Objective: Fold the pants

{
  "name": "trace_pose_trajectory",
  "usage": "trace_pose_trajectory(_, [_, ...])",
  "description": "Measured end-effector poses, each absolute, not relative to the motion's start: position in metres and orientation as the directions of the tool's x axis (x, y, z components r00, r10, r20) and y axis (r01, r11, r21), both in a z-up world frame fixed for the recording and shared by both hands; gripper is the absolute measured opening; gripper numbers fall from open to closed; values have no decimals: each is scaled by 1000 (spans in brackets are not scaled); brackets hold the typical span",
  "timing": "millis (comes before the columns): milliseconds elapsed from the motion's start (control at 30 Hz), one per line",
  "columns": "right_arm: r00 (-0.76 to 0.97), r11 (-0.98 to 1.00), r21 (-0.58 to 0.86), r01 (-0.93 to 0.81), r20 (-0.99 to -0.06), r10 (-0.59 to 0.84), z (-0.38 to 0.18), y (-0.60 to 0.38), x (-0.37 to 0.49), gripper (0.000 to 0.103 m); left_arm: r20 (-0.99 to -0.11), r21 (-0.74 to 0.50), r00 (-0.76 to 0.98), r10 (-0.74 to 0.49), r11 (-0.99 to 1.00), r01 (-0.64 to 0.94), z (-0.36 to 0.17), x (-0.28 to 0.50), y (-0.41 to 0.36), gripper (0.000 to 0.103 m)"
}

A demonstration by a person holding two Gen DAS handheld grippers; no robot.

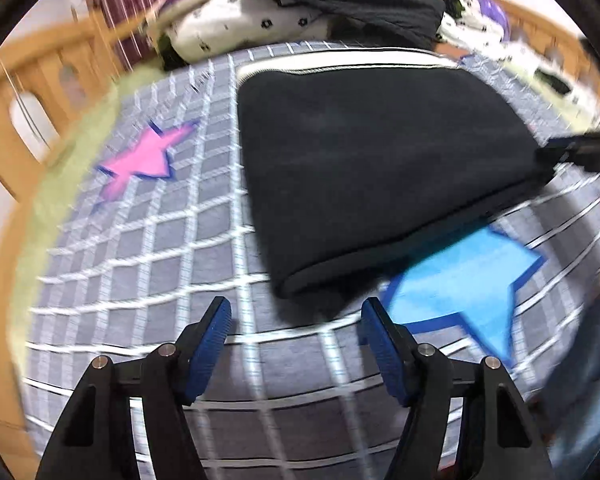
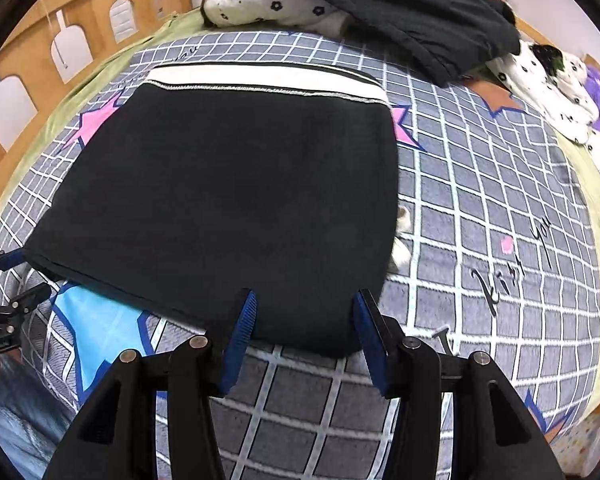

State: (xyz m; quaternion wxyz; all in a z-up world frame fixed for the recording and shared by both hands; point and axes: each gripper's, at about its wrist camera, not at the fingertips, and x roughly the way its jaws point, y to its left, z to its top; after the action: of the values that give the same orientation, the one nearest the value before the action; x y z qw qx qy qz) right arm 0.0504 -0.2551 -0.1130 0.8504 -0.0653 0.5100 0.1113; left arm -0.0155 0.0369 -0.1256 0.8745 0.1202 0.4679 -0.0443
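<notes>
Here we find the black pants (image 2: 228,200) lying folded into a compact, roughly square bundle on the bed (image 2: 480,208), on a grey bedspread with a white grid. The white waistband (image 2: 260,78) runs along the far edge of the bundle; the near edge is a rounded fold.

Left tongs (image 1: 296,320): we see the blue pads (image 1: 210,344) spread wide apart, holding nothing. They hover just short of the near corner of the pants (image 1: 372,172), over bare bedspread. This view is motion-blurred.

Right tongs (image 2: 304,312): the jaws stand apart as well, empty. The near right corner of the bundle lies between and just beyond the fingertips — we cannot tell whether the pads touch the cloth.

In the left wrist view, the right tongs (image 1: 580,152) appear at the right edge of the bundle. In the right wrist view, the left tongs (image 2: 4,300) appear at the left margin, beside the bundle's near left corner.

Surroundings:
- a blue star (image 2: 96,320) printed on the bedspread, partly under the near edge of the pants
- a pink star (image 1: 144,160) to the left of the bundle
- a dark garment (image 2: 400,8) draped over a white spotted pillow (image 2: 268,4) at the far end of the bed
- a wooden bed rail (image 2: 72,20) along the far left side
</notes>
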Motion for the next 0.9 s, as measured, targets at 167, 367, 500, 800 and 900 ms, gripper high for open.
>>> trace_pose_trajectory(167, [476, 968, -12, -251, -872, 113, -109, -261, 41, 50, -815, 279, 567, 117, 938, 207, -140, -9, 23, 56])
trace_pose_trajectory(367, [479, 972, -16, -234, -872, 101, -111, -269, 43, 50, -697, 129, 716, 19, 987, 99, -108, -13, 35, 9])
trace_pose_trajectory(500, [488, 971, -8, -240, -865, 114, -110, -274, 39, 50, -779, 94, 626, 24, 993, 78, -130, -5, 49, 10])
trace_pose_trajectory(800, [499, 964, -14, -264, -858, 124, -108, -276, 35, 50, -833, 36, 554, 6, 998, 43, -131, -16, 60, 39])
trace_pose_trajectory(900, [571, 967, -11, -254, -809, 141, -92, -279, 33, 51, -796, -32, 604, -28, 999, 4, -115, -25, 74, 43])
